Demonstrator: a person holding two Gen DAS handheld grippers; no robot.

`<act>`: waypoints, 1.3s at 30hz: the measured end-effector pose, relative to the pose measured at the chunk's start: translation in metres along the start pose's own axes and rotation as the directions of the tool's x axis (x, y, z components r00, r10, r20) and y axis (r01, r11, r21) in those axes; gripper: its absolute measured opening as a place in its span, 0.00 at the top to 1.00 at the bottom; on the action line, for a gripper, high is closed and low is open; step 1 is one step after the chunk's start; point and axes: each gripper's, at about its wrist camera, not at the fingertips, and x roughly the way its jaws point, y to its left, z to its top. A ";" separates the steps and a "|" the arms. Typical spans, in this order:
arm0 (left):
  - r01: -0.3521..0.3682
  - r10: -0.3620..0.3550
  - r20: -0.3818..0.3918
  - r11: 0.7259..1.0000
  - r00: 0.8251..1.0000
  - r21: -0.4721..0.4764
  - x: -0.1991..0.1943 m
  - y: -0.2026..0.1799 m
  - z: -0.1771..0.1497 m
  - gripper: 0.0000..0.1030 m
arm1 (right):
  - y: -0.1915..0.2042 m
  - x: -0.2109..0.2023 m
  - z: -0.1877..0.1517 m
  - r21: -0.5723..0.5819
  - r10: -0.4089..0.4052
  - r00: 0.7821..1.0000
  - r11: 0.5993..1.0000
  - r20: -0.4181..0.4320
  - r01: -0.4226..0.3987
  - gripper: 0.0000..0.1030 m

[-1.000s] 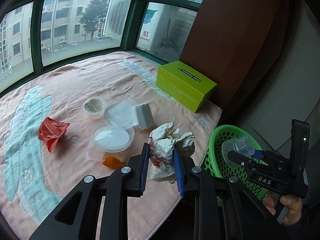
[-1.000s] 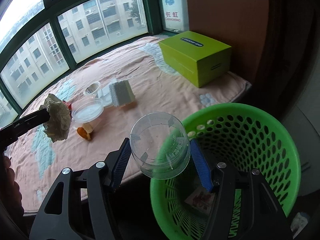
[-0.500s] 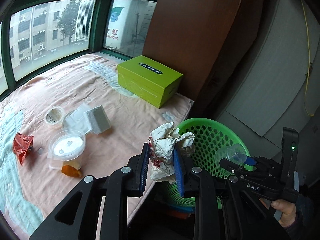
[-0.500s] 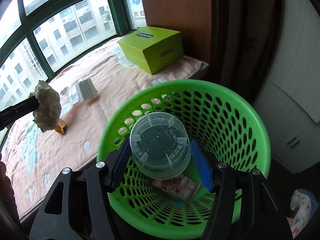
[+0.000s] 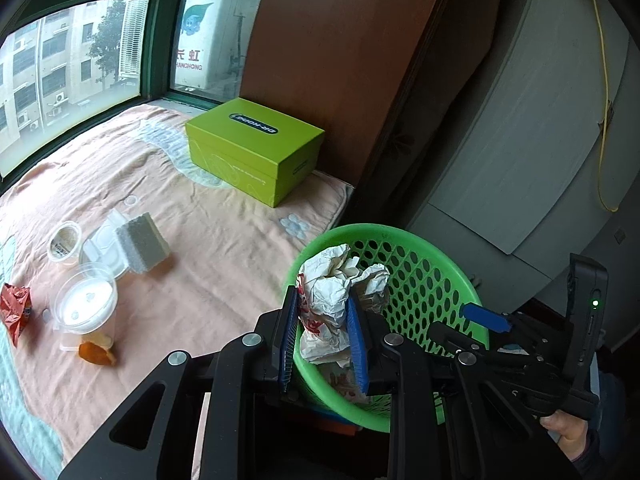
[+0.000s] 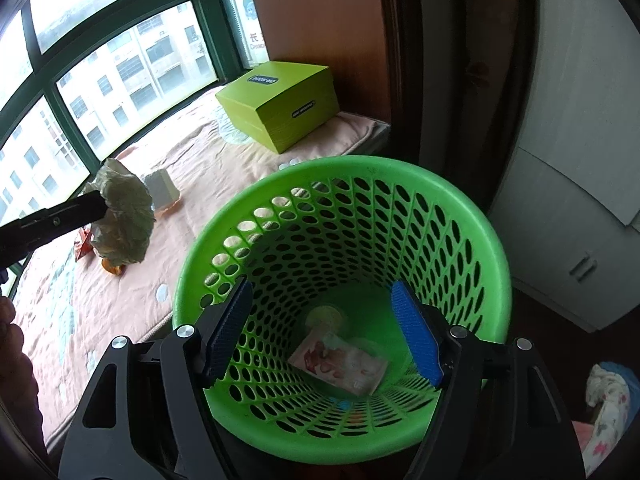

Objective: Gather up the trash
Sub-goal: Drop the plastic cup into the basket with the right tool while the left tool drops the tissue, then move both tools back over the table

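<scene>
Left wrist view: the left claw (image 5: 326, 336) is clamped tight on the crumpled paper wrapper (image 5: 336, 304), and that wad hangs right over the near-left part of the green basket (image 5: 432, 280). The basket mouth lies straight ahead and below the claw, so by my reading a drop needs no more reach, only letting go. Over on the right, the right claw (image 5: 476, 320) sits above the basket's right rim. More trash waits on the bed (image 5: 208, 240): the plastic tub (image 5: 86, 304), the red packet (image 5: 14, 312).

Right wrist view: the right claw (image 6: 324, 332) stands wide and empty, its jaws have just been opening, nothing between them. Directly below, on the basket (image 6: 496, 264) floor, lie a clear cup (image 6: 325, 318) and a printed packet (image 6: 340, 364). Far left, the wrapper (image 6: 120, 216) hangs just outside the basket's left rim from this angle. The left hand is the one with the load.
</scene>
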 end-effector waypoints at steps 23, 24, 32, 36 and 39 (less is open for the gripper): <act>0.045 -0.039 -0.091 0.997 0.995 0.061 0.050 -0.043 -0.007 0.53 | -0.037 -0.024 0.000 0.080 -0.050 0.996 0.996 0.069 0.044 0.26; 0.043 -0.037 -0.089 0.997 0.995 0.061 0.049 -0.043 -0.007 0.52 | -0.037 -0.024 0.000 0.081 -0.051 0.996 0.996 0.069 0.045 0.26; -0.003 0.006 -0.062 0.999 0.998 0.042 0.033 -0.027 -0.007 0.44 | -0.028 -0.023 0.004 0.058 -0.024 0.997 0.998 0.072 0.020 0.24; -0.046 0.047 -0.041 0.999 0.998 0.012 0.017 -0.008 -0.007 0.42 | -0.014 -0.021 0.008 0.028 0.005 0.997 1.000 0.078 -0.007 0.22; -0.085 0.085 -0.028 0.996 0.996 -0.016 0.007 0.009 -0.007 0.40 | 0.001 -0.019 0.013 0.002 0.027 0.996 1.000 0.082 -0.027 0.20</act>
